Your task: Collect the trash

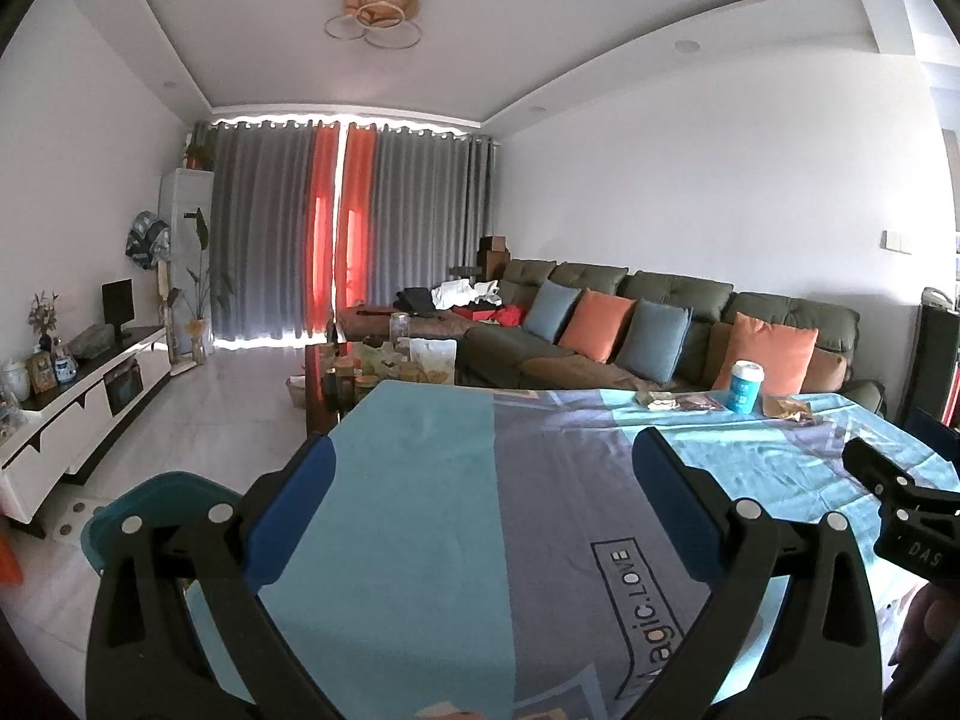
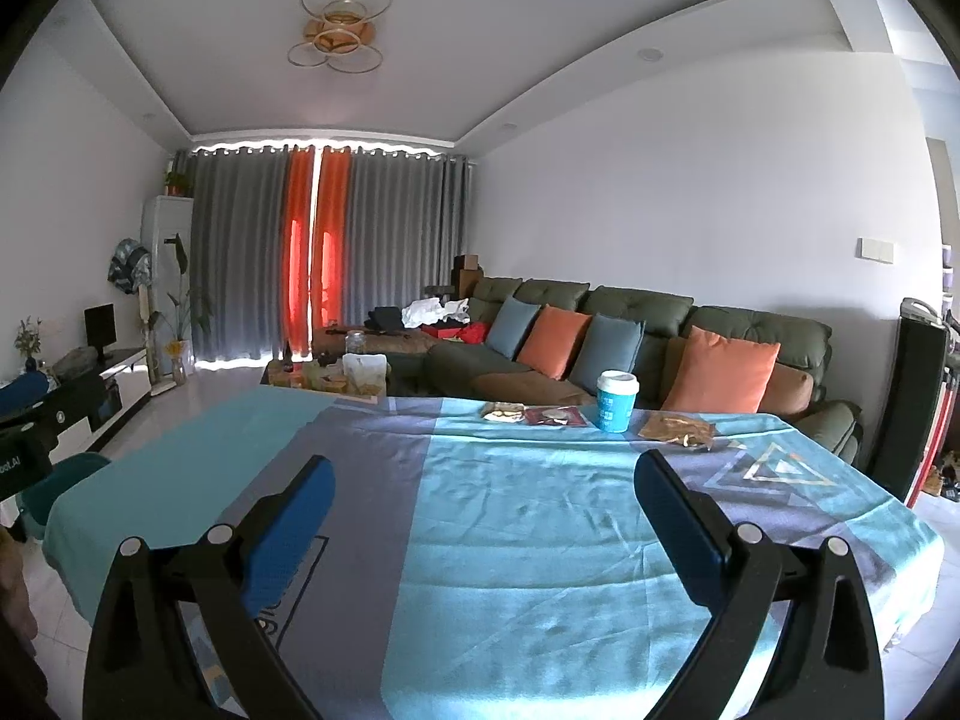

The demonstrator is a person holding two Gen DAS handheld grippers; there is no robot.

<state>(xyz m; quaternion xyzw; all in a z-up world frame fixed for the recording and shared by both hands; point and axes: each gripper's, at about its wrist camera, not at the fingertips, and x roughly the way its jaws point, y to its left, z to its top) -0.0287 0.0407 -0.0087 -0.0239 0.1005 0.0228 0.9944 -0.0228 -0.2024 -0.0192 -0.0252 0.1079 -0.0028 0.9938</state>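
A living room lay behind a counter [image 2: 510,516] draped in a cloth of turquoise and grey-blue bands, which filled the lower half of both views. The trash sat in a row along the counter's far edge, at right of centre in the right wrist view: a blue paper cup [image 2: 616,401] with a white lid, standing upright, its white print too small to read; just left of it a dark red wrapper [image 2: 555,416] and a pale snack packet [image 2: 503,411]; just right of it a crumpled brown wrapper [image 2: 678,429]. The same cup [image 1: 744,386] showed at the right of the left wrist view.

Between that row and both tools the cloth lay bare. The right tongs [image 2: 485,516] were held over the near part with their blue-padded jaws spread wide, nothing between them. The left tongs [image 1: 483,501] were likewise spread and empty, over the cloth's printed words "Magic. LOVE". A teal chair [image 1: 144,510] stood at the counter's left edge, lower left of that view.

Beyond the far edge stood a green sofa [image 2: 648,324] with orange and blue cushions, and grey and orange curtains [image 2: 312,252] at the upper centre.
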